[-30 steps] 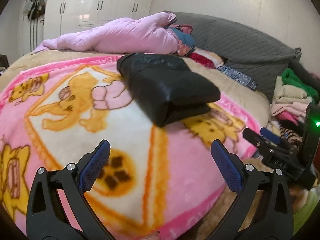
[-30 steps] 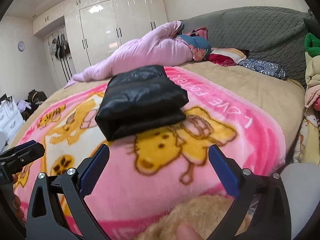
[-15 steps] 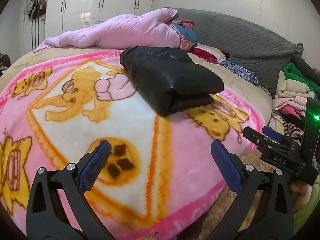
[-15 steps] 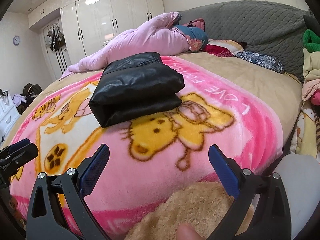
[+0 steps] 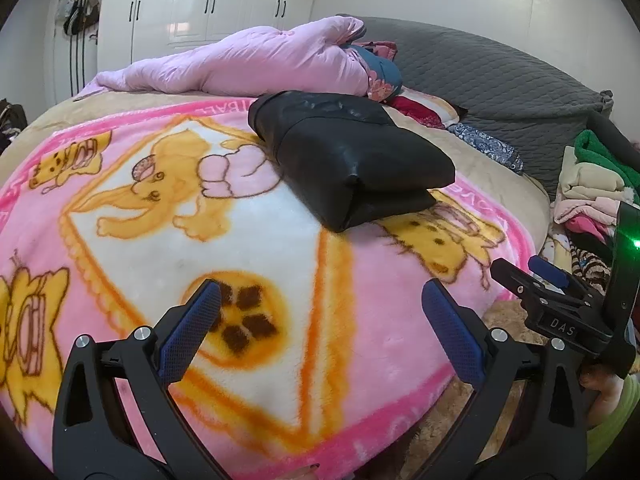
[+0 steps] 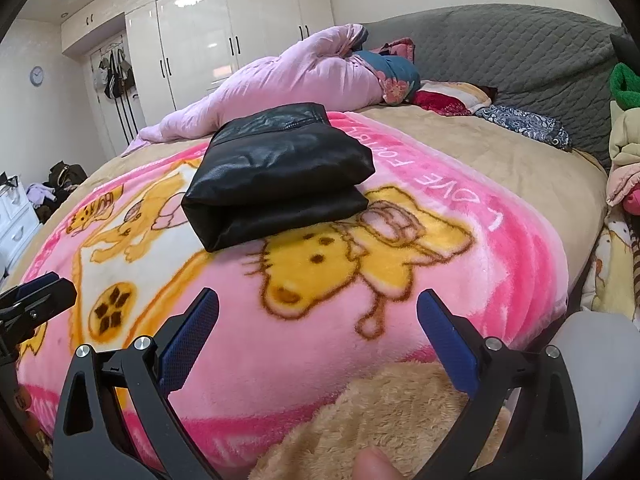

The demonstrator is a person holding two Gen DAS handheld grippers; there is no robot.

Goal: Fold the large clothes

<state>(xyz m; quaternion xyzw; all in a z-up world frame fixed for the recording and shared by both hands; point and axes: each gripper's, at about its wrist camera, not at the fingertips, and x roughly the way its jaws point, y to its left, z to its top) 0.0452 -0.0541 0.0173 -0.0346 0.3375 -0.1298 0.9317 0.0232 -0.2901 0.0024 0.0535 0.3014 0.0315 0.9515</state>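
A pink cartoon blanket covers the bed, pink quilt behind

Bare pink cartoon blanket lies open between both spread claws and the folded black leather garment, while the pink duvet blocks the far side and stacked clothes crowd the bed's right edge.

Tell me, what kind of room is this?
Most likely a bedroom. There is a big bed covered by a pink cartoon blanket, a tall white wardrobe along the wall, and a folded black garment lying on the blanket.
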